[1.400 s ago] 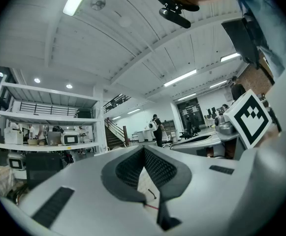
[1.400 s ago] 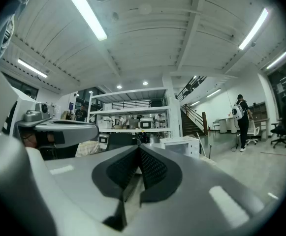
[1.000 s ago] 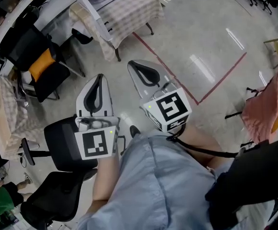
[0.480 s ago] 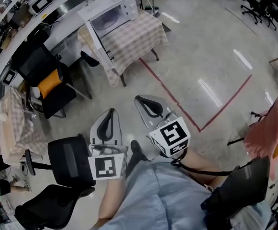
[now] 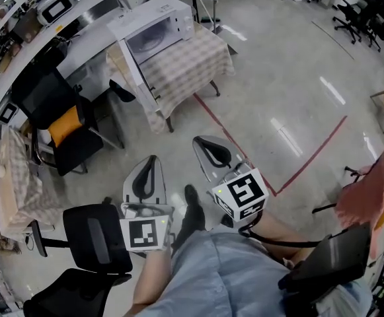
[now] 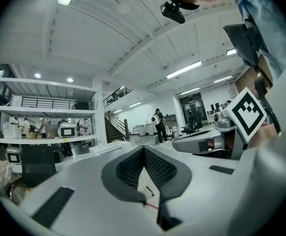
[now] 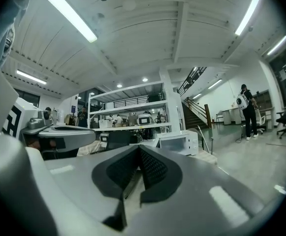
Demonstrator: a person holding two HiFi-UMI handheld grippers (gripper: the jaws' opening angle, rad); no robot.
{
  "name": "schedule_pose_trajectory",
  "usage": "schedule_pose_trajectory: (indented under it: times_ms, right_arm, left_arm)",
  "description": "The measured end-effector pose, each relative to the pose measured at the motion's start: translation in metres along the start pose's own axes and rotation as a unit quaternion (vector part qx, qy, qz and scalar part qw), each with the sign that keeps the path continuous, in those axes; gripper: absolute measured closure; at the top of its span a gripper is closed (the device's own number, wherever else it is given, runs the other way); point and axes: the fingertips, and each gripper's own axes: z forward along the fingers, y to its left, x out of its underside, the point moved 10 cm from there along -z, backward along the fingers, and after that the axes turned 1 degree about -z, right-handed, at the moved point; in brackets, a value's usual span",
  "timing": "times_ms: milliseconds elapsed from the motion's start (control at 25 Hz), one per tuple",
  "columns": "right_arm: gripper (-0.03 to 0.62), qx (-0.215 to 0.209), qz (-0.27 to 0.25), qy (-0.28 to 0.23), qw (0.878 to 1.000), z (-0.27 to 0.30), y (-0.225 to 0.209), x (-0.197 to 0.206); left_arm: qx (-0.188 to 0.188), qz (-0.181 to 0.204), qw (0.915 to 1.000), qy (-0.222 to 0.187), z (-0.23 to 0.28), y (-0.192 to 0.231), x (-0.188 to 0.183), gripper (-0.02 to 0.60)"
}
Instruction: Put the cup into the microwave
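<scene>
The white microwave [image 5: 157, 28] stands on a small table with a checked cloth [image 5: 190, 66] at the top of the head view; its door hangs open to the left. In the right gripper view the microwave [image 7: 179, 141] shows ahead, beyond the jaws. I see no cup in any view. My left gripper [image 5: 151, 165] and right gripper [image 5: 202, 144] are held side by side above the bare floor, well short of the table. Both point toward it, level. The left gripper [image 6: 143, 151] and the right gripper [image 7: 139, 149] are shut, with nothing between the pads.
Black office chairs [image 5: 99, 233] stand at the lower left, one with an orange cushion [image 5: 63, 125]. A long counter [image 5: 79, 41] runs behind the microwave table. Red tape [image 5: 244, 160] marks the floor. A pink cloth [image 5: 377, 170] hangs at the right. A person [image 7: 243, 107] stands far off.
Both grippers have moved forward across the floor toward the table, and the microwave has come fully into the head view. Both stay shut and empty.
</scene>
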Motion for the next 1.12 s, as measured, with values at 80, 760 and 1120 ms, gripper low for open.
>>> schedule_pose_trajectory:
  times_ms: [80,760,1120]
  right_arm:
    - [0.592,-0.002,-0.005,0.004,1.0,0.023,-0.004,-0.002]
    - [0.592,0.021,-0.025,0.015,0.999,0.213,-0.015,-0.033]
    - [0.592,0.042,-0.036,0.004,0.998,0.25,-0.036,-0.049]
  left_arm:
    - [0.005,-0.005,0.9999,-0.008,0.017,0.015,0.0,0.577]
    - [0.045,-0.034,0.9977,-0.037,0.134,0.173,0.007,0.577]
    - [0.059,-0.037,0.9965,-0.046,0.17,0.201,0.009,0.577]
